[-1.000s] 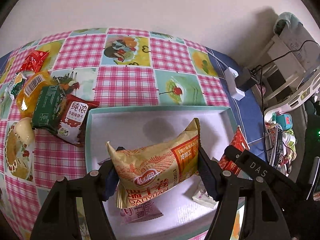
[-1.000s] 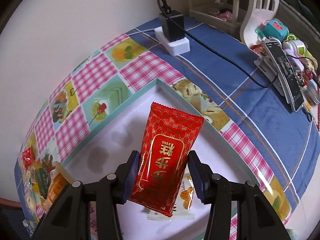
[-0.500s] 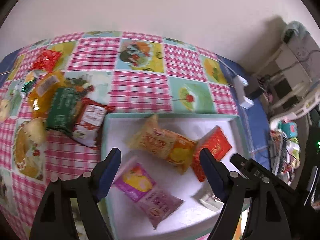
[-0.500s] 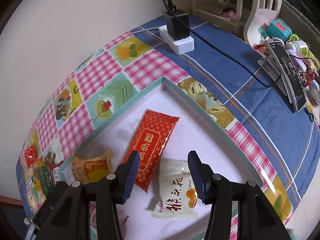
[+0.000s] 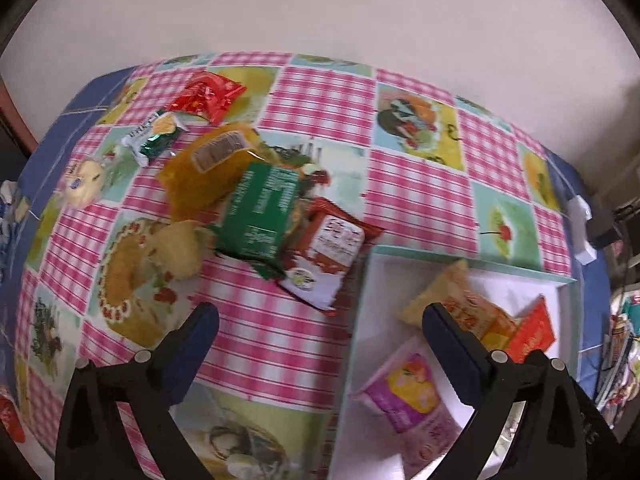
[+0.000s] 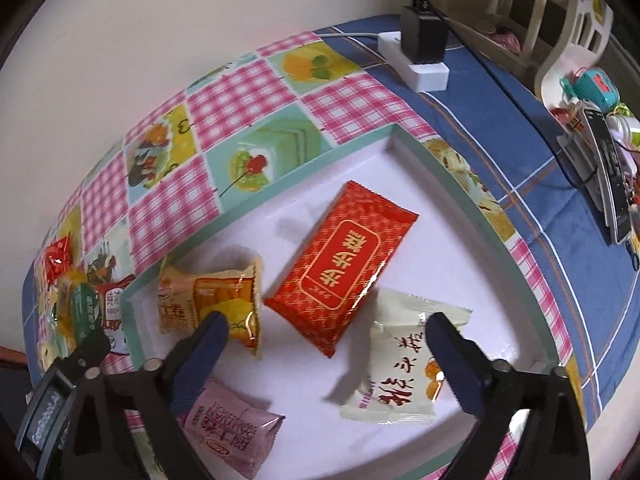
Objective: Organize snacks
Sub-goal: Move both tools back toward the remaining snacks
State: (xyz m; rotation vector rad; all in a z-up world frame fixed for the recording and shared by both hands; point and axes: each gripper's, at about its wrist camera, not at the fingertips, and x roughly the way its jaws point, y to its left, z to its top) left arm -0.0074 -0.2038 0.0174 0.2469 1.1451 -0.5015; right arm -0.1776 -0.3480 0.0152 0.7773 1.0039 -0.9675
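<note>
four snack packets (image 6: 344,264) in tray (image 6: 472,216)

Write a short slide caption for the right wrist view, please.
Open right gripper above the tray holding red, orange, white and pink snack packets.
</note>
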